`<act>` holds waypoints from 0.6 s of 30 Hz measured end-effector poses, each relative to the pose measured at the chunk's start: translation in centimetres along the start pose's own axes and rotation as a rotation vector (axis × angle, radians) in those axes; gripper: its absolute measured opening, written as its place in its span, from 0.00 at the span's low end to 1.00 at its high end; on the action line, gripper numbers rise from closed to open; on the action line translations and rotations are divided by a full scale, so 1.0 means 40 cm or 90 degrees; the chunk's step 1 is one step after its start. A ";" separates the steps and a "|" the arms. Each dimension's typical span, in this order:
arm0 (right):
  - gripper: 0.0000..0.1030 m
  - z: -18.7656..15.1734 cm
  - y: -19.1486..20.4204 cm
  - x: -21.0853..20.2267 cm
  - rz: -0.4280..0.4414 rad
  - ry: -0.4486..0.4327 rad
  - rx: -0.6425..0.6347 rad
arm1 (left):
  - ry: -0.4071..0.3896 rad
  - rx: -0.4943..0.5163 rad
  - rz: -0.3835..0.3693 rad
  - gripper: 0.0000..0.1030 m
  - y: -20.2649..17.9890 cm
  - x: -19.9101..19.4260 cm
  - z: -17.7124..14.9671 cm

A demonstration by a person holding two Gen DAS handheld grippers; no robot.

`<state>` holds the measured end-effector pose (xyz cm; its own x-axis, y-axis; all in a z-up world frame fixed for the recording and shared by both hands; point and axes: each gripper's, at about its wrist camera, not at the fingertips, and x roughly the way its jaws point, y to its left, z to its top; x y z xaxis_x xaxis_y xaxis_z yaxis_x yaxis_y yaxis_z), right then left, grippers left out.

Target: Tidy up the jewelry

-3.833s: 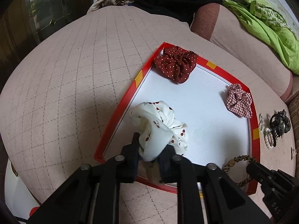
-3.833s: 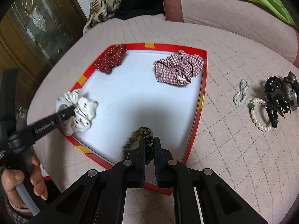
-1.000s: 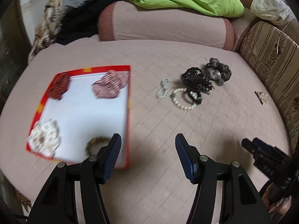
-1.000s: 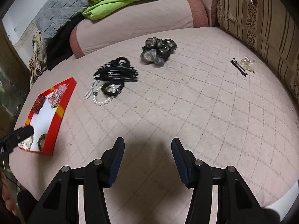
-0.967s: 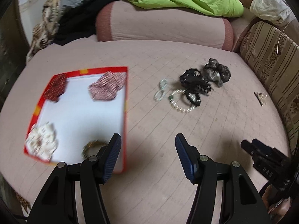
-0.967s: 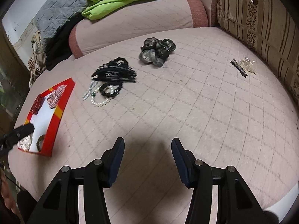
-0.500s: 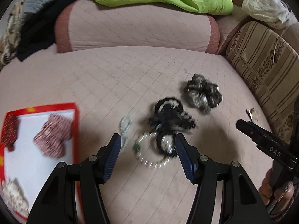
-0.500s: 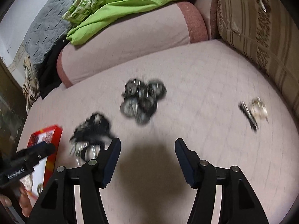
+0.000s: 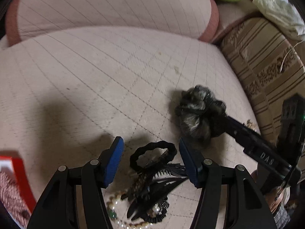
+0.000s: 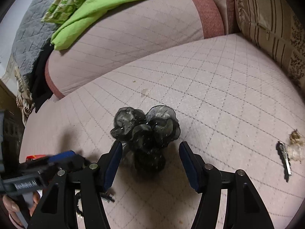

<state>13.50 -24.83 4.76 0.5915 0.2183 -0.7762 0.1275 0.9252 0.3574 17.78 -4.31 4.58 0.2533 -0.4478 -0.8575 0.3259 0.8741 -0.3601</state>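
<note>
Black organza scrunchie (image 10: 145,131) lay on the pink quilted cushion (image 10: 219,95), between the wide-spread right gripper (image 10: 150,153), left gripper (image 9: 151,152) also wide, over a black hair tie (image 9: 152,155), pearl bracelet (image 9: 114,210) nearer.

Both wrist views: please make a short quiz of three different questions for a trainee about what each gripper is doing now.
1. True or false: the left gripper is shut on the black hair tie.
2. Which thing lies between the open fingers of the right gripper?
A. the dark sheer scrunchie
B. the hair clip
C. the green blanket
3. Fill in: under the black claw clip in the left wrist view lies a bracelet of white ____.

Key: 1 false, both grippers are open and hold nothing; 2 A; 3 pearls.
</note>
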 end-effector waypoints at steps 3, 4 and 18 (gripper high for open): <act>0.64 0.003 -0.007 0.025 -0.002 0.007 0.009 | 0.016 0.002 -0.024 0.57 -0.006 0.019 -0.001; 0.63 0.001 -0.009 0.033 -0.002 0.010 0.012 | 0.017 0.004 -0.030 0.56 -0.010 0.021 -0.003; 0.15 -0.083 0.009 -0.115 0.022 -0.011 -0.009 | -0.021 -0.006 -0.103 0.07 -0.097 -0.141 -0.092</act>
<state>8.18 -24.49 6.72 0.6090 0.2451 -0.7543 0.0959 0.9213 0.3768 11.74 -4.51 9.47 0.2276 -0.5887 -0.7756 0.3564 0.7916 -0.4963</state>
